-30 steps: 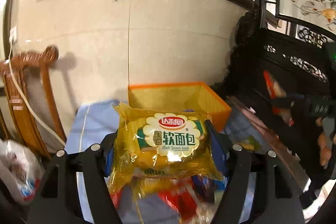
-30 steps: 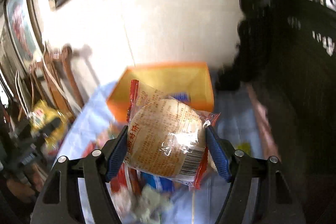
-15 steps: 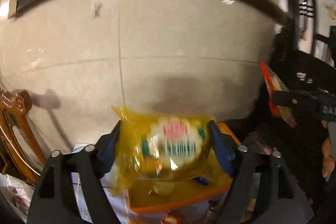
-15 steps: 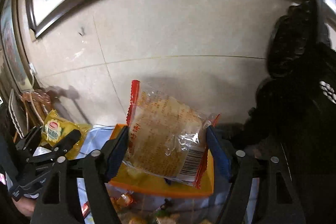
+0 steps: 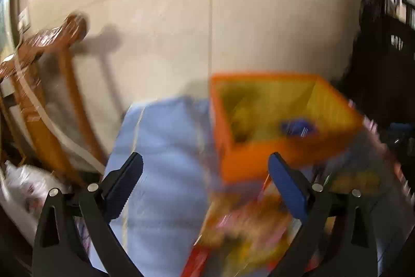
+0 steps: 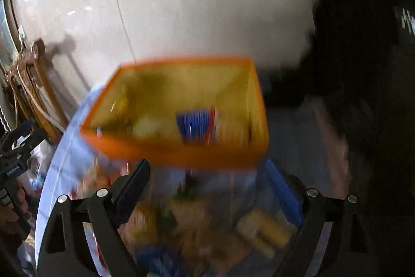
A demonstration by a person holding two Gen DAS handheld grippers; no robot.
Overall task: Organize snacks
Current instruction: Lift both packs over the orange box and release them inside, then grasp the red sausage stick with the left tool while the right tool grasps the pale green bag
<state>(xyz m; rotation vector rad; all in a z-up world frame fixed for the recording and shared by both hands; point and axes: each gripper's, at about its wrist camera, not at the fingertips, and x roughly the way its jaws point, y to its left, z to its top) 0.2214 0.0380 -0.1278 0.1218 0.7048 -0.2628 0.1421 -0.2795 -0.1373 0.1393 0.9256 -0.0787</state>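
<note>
The loose snack packets (image 6: 207,232), a blurred heap of crinkly yellow, red and orange plastic wrappers on the pale blue tablecloth (image 5: 166,147) just in front of the orange-walled, yellow-lined rectangular bin (image 6: 181,155), look light, soft and slippery, so each is probably best pinched across its puffy middle rather than by a thin sealed edge. The left gripper (image 5: 205,188) and right gripper (image 6: 207,186) both hang over that heap, jaws empty and opening wide.

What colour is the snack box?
The box is orange outside and yellow inside; the right wrist view shows it best.
</note>
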